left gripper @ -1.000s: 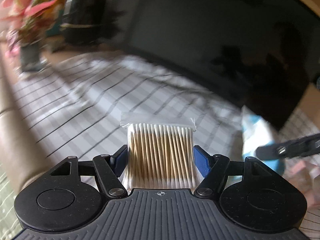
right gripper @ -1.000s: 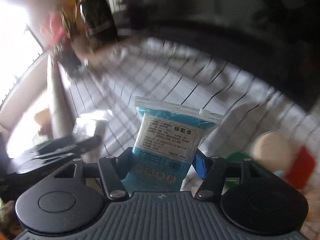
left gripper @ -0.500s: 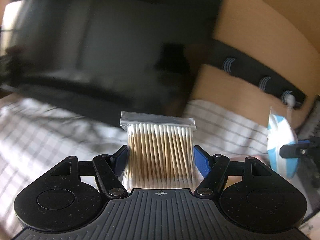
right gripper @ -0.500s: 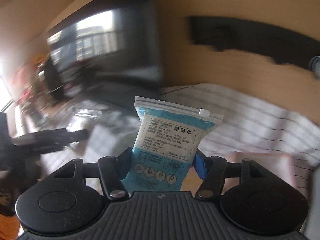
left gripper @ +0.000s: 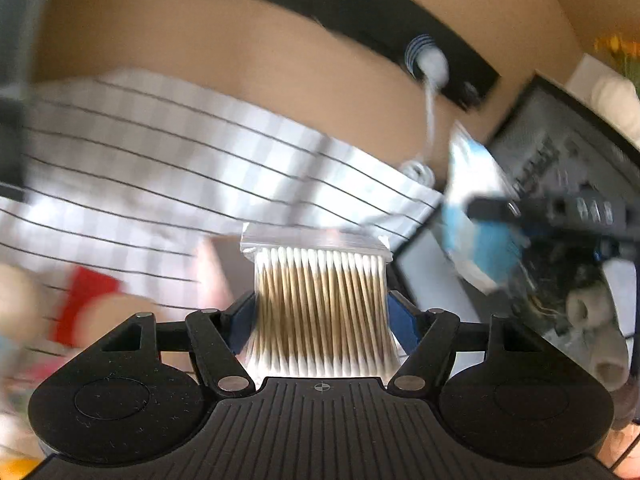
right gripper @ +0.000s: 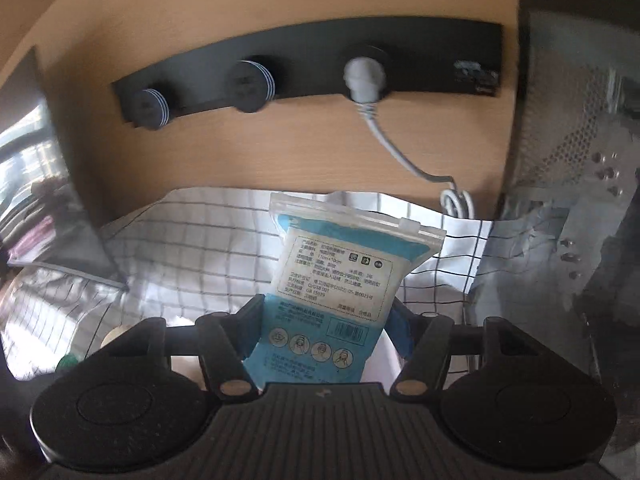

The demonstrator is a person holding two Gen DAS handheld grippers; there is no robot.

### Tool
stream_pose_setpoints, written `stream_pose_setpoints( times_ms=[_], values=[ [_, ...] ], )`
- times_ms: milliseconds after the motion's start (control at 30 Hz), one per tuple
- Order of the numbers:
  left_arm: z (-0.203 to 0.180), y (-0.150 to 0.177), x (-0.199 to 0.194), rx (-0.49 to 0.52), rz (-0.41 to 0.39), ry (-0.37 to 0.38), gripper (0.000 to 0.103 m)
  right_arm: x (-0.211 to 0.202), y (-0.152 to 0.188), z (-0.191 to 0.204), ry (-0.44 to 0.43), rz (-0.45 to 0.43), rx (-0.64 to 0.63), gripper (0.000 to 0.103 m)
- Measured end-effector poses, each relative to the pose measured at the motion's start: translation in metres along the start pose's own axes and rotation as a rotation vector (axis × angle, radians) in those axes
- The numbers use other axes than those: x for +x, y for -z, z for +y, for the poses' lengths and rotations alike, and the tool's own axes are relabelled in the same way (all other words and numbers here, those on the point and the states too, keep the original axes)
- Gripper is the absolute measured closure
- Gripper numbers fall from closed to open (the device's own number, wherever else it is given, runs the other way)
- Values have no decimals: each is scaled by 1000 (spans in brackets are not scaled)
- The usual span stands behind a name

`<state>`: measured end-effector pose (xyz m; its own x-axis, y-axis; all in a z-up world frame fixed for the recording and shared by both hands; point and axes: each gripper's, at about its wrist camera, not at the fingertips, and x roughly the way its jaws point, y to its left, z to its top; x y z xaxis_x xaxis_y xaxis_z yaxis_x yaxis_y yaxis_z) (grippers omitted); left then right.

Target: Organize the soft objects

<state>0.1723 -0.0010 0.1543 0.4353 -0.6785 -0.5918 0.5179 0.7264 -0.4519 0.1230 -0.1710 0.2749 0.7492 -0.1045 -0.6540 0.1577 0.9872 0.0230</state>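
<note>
My left gripper (left gripper: 320, 312) is shut on a clear bag of cotton swabs (left gripper: 320, 304), held upright above the checked cloth (left gripper: 160, 152). My right gripper (right gripper: 328, 320) is shut on a blue and white zip pouch of cotton pads (right gripper: 340, 280), held upright over the checked cloth (right gripper: 192, 248). The right gripper with its pouch (left gripper: 472, 208) also shows at the right of the left wrist view, blurred.
A wooden wall holds a black power strip (right gripper: 304, 68) with a grey plug and cable (right gripper: 364, 76). A grey metal computer case (right gripper: 568, 140) stands at the right. A red and cream soft object (left gripper: 80, 304) lies at the left.
Both grippers have swung to the right with their bags, away from the dark screen and toward the wooden wall, power strip and computer case.
</note>
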Motion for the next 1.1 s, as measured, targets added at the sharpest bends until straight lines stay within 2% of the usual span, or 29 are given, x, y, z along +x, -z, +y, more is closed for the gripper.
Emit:
stream_pose_setpoints(
  times_ms=[67,100,133,167,233,333,400,500,567,633,700,800,933,1000,1100],
  values=[
    [-8,8,28,19,-38,56,28,19,0,-9,-10,22,34,40],
    [-8,16,39,41,-50,58,27,26,1,-20,-21,37,50,37],
    [-10,22,51,70,-36,34,27,36,1,-22,-35,57,63,34],
    [-13,29,72,107,7,-22,28,50,5,-24,-48,83,77,27],
    [-17,42,95,171,45,-114,31,67,13,-24,-33,110,90,26],
    [-14,51,94,217,-12,-156,31,72,27,-25,-4,98,60,26],
    [-8,48,85,165,-57,-152,31,67,31,-27,19,75,48,26],
    [3,39,55,70,-103,-129,31,59,32,-29,6,43,56,24],
    [10,37,24,64,-143,-136,31,53,32,-28,-21,20,54,19],
    [22,35,-12,57,-181,-149,31,48,37,-24,-55,11,35,19],
    [35,32,-54,46,-225,-205,31,46,46,-17,-78,9,-2,19],
    [68,30,-120,21,-303,-342,31,44,66,-2,-83,-3,-84,19],
    [124,42,-200,-83,-378,-505,31,41,93,20,-77,-25,-169,19],
    [148,50,-224,-129,-380,-557,31,38,100,32,-82,-30,-183,17],
    [179,67,-234,-164,-302,-595,31,35,104,52,-92,-15,-201,15]
  ],
)
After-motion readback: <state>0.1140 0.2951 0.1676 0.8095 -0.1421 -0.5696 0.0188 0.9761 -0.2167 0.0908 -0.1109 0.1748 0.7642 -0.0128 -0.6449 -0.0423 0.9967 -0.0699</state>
